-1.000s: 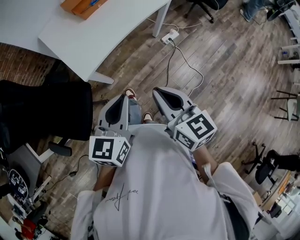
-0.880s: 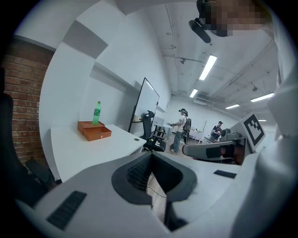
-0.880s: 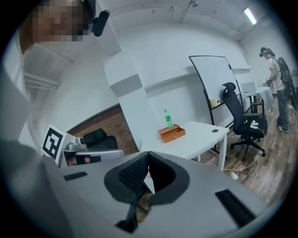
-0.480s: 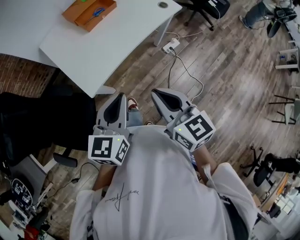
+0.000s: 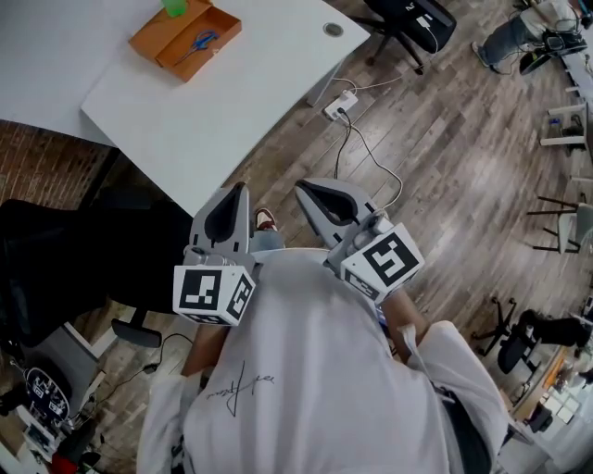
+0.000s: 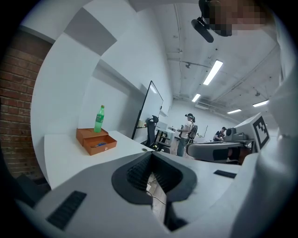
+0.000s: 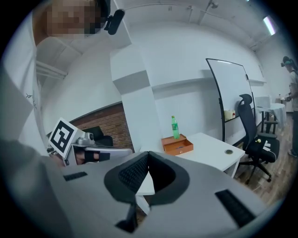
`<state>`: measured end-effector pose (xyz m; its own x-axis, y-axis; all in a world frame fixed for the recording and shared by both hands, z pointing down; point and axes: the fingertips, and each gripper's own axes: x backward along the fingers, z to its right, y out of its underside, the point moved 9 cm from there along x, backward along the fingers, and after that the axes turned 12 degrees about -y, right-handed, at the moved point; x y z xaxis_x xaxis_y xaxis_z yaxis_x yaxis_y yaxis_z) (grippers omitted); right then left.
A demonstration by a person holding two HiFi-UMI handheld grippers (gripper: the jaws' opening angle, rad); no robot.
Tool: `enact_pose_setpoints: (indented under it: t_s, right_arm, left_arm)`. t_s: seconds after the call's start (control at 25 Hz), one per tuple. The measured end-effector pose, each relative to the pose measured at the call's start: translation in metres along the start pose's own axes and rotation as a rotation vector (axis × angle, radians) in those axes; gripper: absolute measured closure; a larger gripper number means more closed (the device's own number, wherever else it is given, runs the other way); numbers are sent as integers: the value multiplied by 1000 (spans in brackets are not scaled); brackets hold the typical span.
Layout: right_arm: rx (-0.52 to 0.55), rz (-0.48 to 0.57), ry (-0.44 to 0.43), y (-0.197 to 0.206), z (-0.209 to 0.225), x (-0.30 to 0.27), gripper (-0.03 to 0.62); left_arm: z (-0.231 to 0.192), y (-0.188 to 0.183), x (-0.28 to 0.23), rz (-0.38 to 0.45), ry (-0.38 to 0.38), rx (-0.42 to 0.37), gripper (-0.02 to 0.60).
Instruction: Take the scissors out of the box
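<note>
- Both grippers are held low and close to the body, side by side, pointed toward the white table (image 5: 232, 111). Judged reason: the reach has not begun, so nothing needs to be gripped yet.
- Left gripper (image 5: 243, 190): the jaws are seen pressed together in its own view, with nothing between them.
- Right gripper (image 5: 302, 188): the jaws are likewise together and empty.
- The scissors (image 5: 199, 43), with blue handles, are seen lying flat inside the nearer half of the orange box (image 5: 162, 35), well apart from both grippers.
- The box is open-topped, so access from above is judged to be free.
- A green bottle (image 5: 174, 6) stands upright at the far half of the box. Whether it stands in that half or just behind it cannot be told.
- The box is set well back from the table's near curved edge, and bare tabletop lies between the edge and the box. Room to rest or slide a gripper there is judged ample.
- On the floor between the person and the table, a power strip (image 5: 338, 104) and its cable (image 5: 371, 139) lie to the right, beside the table leg (image 5: 318, 91). A trip risk is noted if that side is taken.
- A black chair (image 5: 83, 259) stands to the left, by the table's near corner, so the open way is judged to lie between chair and cable.
- One pair of jaws is judged to need opening before the low box wall is crossed, and the bottle is to be kept clear.
</note>
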<state>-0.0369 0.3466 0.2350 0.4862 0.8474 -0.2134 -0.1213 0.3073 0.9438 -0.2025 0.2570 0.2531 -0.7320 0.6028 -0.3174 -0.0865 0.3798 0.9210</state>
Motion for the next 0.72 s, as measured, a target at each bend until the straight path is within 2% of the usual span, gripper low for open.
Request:
enact_pose_setpoints:
  t_s: [0.2, 0.48, 0.72]
  right_arm:
    - [-30, 3, -15, -9, 13, -23, 585]
    - [30, -21, -19, -17, 18, -53, 585]
    - [31, -37, 4, -18, 23, -61, 585]
  left_arm:
    - [-21, -9, -14, 5, 3, -4, 578]
    - [-48, -16, -25, 16, -4, 0, 578]
    - [-60, -12, -30, 4, -14, 9, 578]
